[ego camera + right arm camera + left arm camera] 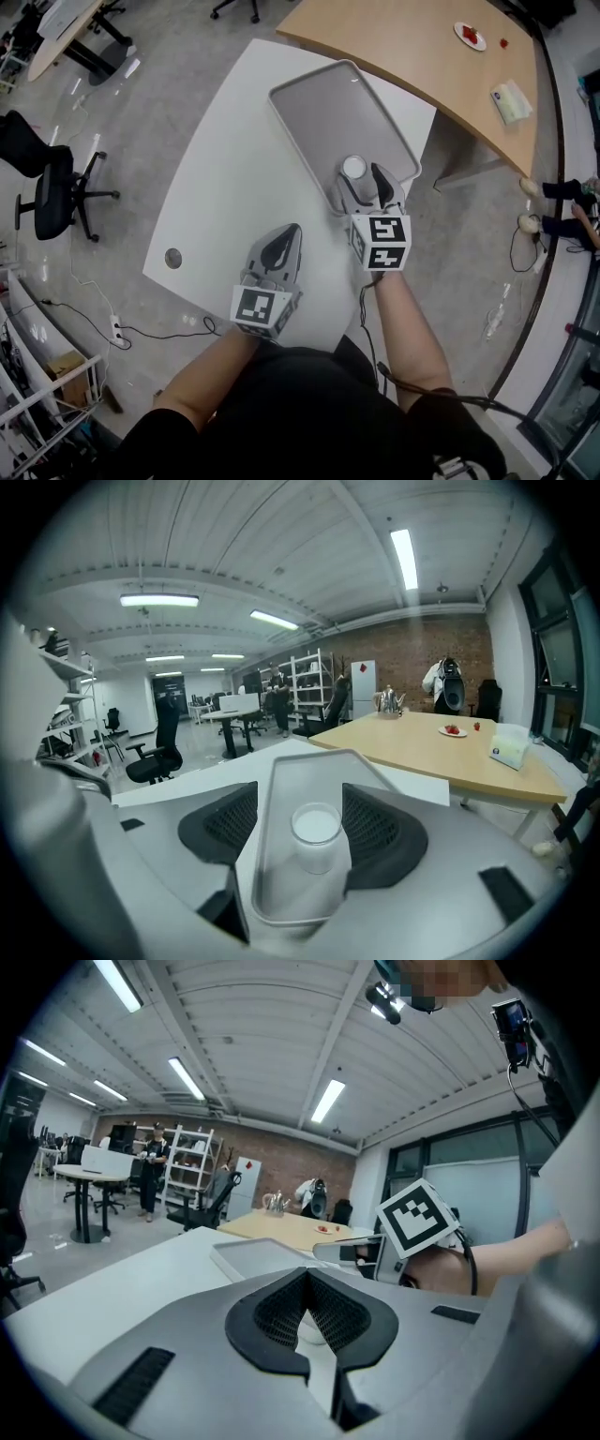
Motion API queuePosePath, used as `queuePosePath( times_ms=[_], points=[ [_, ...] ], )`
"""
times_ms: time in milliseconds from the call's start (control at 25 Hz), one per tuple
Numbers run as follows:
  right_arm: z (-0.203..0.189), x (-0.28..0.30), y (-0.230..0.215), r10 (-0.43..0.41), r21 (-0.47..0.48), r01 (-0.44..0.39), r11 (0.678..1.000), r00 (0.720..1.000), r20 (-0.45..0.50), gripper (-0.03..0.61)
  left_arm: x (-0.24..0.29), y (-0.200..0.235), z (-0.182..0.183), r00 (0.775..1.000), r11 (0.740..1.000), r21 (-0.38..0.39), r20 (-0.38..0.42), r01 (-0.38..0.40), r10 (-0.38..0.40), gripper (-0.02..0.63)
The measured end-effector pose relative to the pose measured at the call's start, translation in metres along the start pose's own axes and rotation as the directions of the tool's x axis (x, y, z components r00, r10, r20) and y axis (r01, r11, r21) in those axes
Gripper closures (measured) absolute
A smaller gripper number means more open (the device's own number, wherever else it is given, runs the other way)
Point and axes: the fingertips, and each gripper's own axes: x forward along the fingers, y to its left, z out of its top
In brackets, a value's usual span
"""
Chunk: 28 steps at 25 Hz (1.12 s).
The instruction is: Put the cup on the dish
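Item one: a small white cylindrical cup (353,168), upright on the near end of a shallow grey rectangular plastic tray (323,117), which served as the dish. The cup's base sat flat inside the tray's rim, so by how things lay the placing looked done.

Item two: the right gripper (364,185), grey with black ribbed pads and a marker cube at its back. Its jaws were spread, one on either side of the cup, with a gap showing on both sides in the right gripper view. They appeared to touch nothing. That spread suited letting go and backing off without tipping the cup (317,834).

Item three: the left gripper (281,246), of the same make. Its jaws were pressed together on nothing and lay low over the white rounded surface (220,187), well short of the tray. It had no part in the placing and seemed parked there to keep out of the way.

Item four, surroundings: the tray lay slantwise across the far corner of the white surface, its long side running away from the person.

- A curved wooden surface (422,56) lay beyond, carrying a small plate with something red (470,36) and a pale wrapped packet (511,101).
- A black office chair (54,192) stood on the grey floor, well off to the left.
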Motion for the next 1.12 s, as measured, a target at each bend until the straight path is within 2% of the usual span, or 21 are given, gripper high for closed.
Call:
queuePosePath(
  times_ms=[80,280,520,600,760,920,1120],
  points=[
    [0.011,-0.023,0.007,-0.002,-0.006,0.003,1.000,1.000,0.031,0.314,-0.006,-0.009,0.011,0.999,0.999,0.029,0.037,0.023,-0.024,0.606],
    [0.029,-0.087,0.033,-0.004,0.003,0.003,1.000,0.996,0.092,0.332,-0.036,-0.029,0.034,0.996,0.999,0.013,0.070,0.049,-0.050,0.606],
    [0.053,-0.168,0.071,-0.025,0.004,0.025,1.000,0.981,0.192,0.516,-0.080,-0.060,0.060,0.982,0.993,0.030,0.147,0.117,-0.120,0.606],
    [0.058,-0.193,0.083,-0.032,0.011,0.031,0.999,0.975,0.221,0.547,-0.095,-0.070,0.064,0.980,0.990,0.043,0.142,0.134,-0.139,0.606],
    [0.057,-0.231,0.106,-0.012,0.028,0.005,1.000,0.964,0.266,0.565,-0.116,-0.091,0.071,0.973,0.984,0.077,0.153,0.161,-0.171,0.606],
    [0.044,-0.251,0.119,-0.003,0.020,-0.003,1.000,0.965,0.263,0.566,-0.127,-0.105,0.076,0.966,0.980,0.086,0.177,0.178,-0.191,0.606],
    [0.033,-0.263,0.126,0.012,0.015,-0.017,1.000,0.965,0.261,0.566,-0.134,-0.115,0.082,0.968,0.982,0.093,0.176,0.163,-0.177,0.606]
  ],
)
